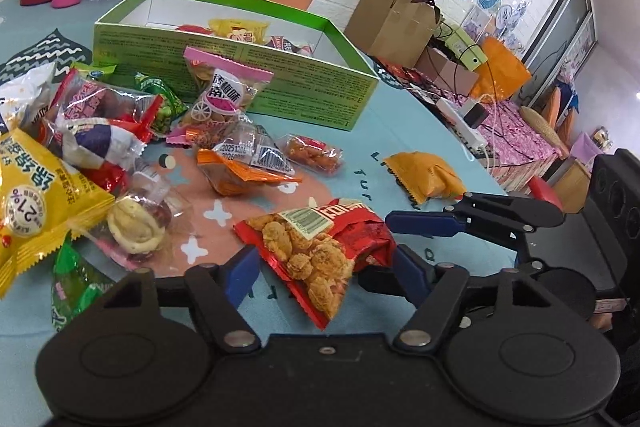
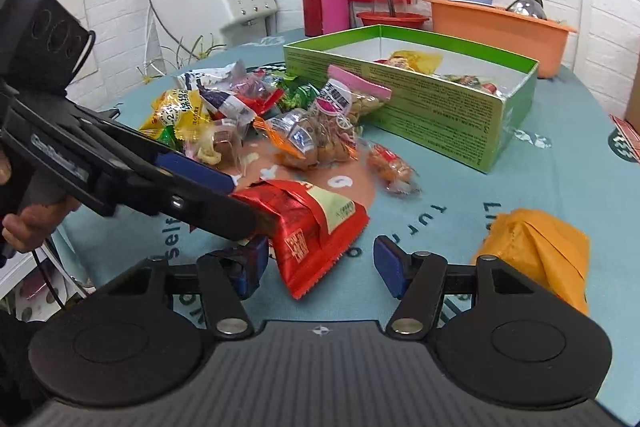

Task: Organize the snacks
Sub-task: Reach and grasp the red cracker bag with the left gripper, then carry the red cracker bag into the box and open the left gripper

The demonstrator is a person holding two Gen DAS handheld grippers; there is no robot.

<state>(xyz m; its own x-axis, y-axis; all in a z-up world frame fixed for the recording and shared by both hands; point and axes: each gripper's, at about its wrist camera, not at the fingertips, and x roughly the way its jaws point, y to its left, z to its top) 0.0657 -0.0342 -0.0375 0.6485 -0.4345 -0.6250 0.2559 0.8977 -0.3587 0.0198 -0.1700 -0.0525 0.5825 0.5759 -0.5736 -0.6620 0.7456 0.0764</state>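
Now | red snack packet (image 1: 316, 247): crinkled, fried-bites print | both hand-held grippers: open astride it

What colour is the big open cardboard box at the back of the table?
The open cardboard box is bright green outside and white inside, seen best in the right wrist view.

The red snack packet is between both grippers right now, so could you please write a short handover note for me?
Left gripper: open, fingers either side of the red snack packet, not pressing.
Right gripper: open, same packet between its fingers.
Green box: already holds a few snacks.
Left: the red packet, the orange packet and the snack pile on the table.
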